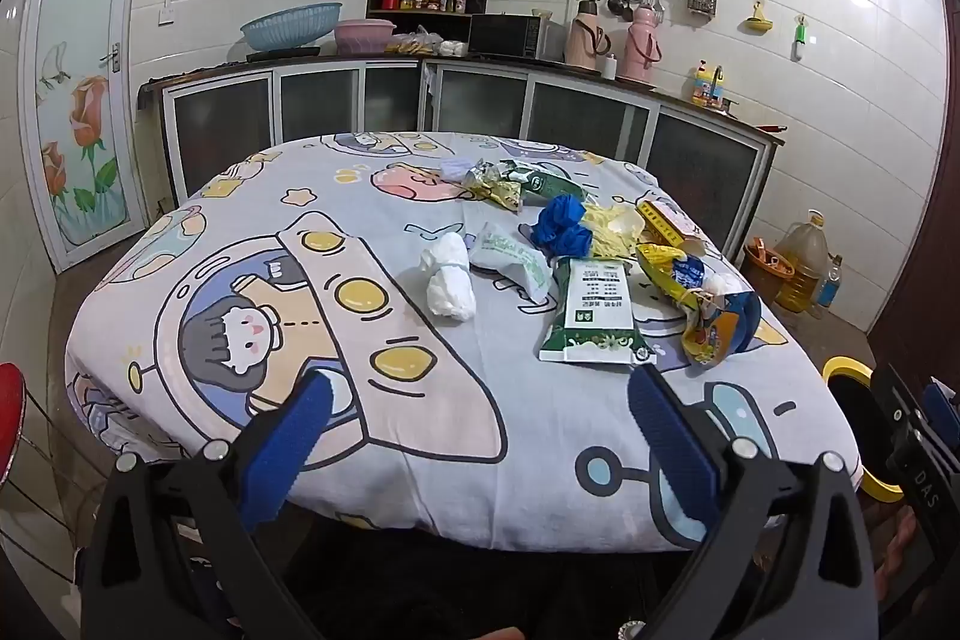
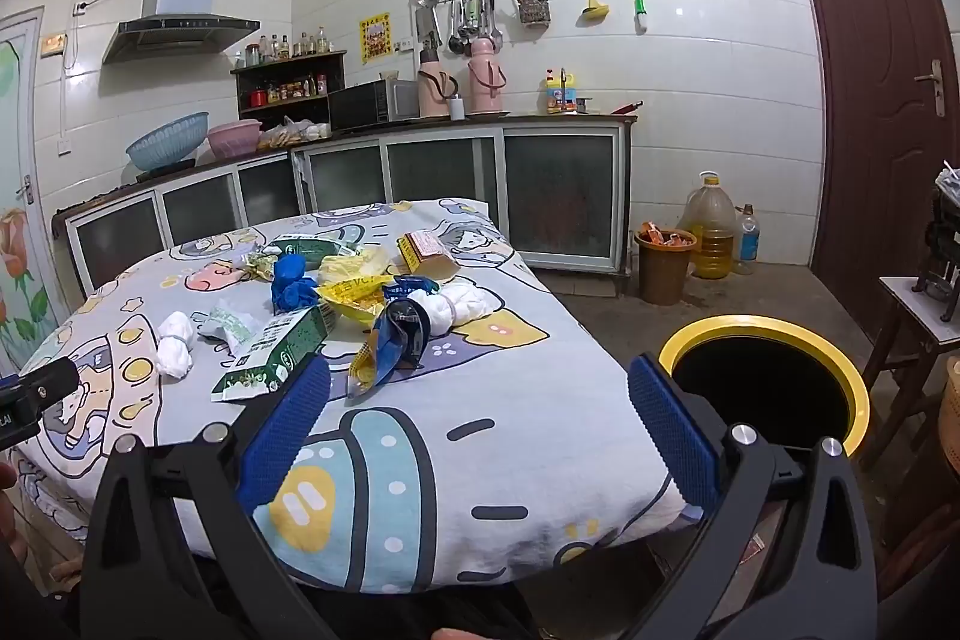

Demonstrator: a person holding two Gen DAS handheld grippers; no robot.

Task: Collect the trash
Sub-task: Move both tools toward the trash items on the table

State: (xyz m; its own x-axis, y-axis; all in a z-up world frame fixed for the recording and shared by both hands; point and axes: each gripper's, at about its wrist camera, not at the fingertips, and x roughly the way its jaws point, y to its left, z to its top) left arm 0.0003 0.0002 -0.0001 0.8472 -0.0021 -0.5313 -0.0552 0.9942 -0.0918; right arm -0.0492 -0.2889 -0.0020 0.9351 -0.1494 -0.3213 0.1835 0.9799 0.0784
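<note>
Trash lies scattered over the right half of a table covered with a cartoon cloth: a white crumpled wad, a pale green packet, a green and white carton, a blue crumpled glove, yellow wrappers and a small orange box. The same carton and yellow-blue wrapper show in the right wrist view. A black bin with a yellow rim stands on the floor right of the table. My left gripper and right gripper hover open near the table's front edge, holding nothing.
Kitchen cabinets run along the back wall. A brown bucket, a large oil jug and a bottle stand on the floor at the back right. A small side table is at the far right, by a dark door.
</note>
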